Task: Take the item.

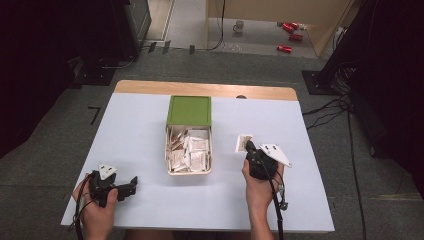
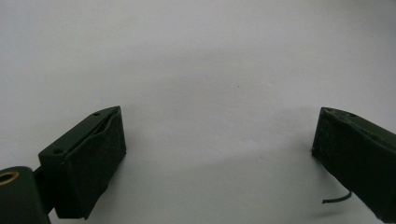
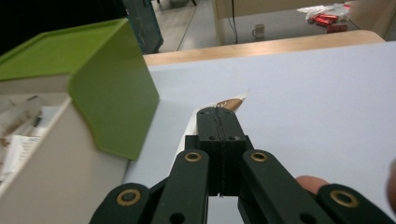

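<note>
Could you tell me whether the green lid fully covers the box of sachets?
No, the green lid sits over the far part only, leaving sachets exposed.

We see even overhead light on the pale blue-grey table point(image 1: 150, 140); corners of the high view go near black. Low res, soft detail throughout. Left gripper view: faint shadow under the wide-set jaws, mild vignetting. Right gripper view: the green plastic lid point(image 3: 93, 70) and foreground links are soft; background is blurred w/ no glare.
</note>
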The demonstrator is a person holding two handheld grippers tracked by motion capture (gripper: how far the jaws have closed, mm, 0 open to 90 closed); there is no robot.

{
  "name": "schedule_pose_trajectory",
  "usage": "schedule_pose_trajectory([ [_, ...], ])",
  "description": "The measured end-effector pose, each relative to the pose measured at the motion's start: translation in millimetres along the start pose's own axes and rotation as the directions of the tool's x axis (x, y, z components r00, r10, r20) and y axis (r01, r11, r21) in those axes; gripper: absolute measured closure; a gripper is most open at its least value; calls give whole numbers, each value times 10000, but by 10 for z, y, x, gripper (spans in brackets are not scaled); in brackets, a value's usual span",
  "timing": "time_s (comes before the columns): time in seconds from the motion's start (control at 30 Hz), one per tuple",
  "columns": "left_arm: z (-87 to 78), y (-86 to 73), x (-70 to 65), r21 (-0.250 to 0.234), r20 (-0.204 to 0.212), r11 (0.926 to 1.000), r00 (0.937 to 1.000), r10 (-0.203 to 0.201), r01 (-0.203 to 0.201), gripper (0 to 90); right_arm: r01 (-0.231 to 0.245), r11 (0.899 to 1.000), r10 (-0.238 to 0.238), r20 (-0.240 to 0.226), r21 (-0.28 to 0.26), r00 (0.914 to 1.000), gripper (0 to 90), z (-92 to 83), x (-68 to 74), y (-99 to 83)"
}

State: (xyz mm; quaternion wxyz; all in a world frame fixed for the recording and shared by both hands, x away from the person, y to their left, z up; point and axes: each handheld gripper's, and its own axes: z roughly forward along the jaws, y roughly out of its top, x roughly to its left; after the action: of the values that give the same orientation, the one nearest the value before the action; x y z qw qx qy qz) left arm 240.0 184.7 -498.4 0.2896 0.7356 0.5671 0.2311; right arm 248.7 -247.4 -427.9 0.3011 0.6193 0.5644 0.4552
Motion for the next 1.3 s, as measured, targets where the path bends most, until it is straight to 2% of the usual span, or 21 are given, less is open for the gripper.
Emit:
schedule_pose_trajectory([
  [0.27, 0, 0, -1, -7, -3, 10000, 10000, -2, 2, 30, -227, 9988, 206, 503, 427, 9985, 900, 85, -230, -200],
  [0.6, -1, -1, 0, 1, -1, 10000, 10000, 10, -10, 30, -402, 9959, 333, 846, 816, 9959, 900, 151, -397, -371],
  [1.2, -1, -1, 0, 0, -2, 10000, 10000, 14, -14, 30, -644, 9928, 521, 1195, 1013, 9915, 900, 156, -586, -541],
  [1.3, 0, -1, -1, -10, -5, 10000, 10000, 4, -4, 30, -735, 9919, 604, 1242, 1036, 9904, 877, 143, -605, -554],
])
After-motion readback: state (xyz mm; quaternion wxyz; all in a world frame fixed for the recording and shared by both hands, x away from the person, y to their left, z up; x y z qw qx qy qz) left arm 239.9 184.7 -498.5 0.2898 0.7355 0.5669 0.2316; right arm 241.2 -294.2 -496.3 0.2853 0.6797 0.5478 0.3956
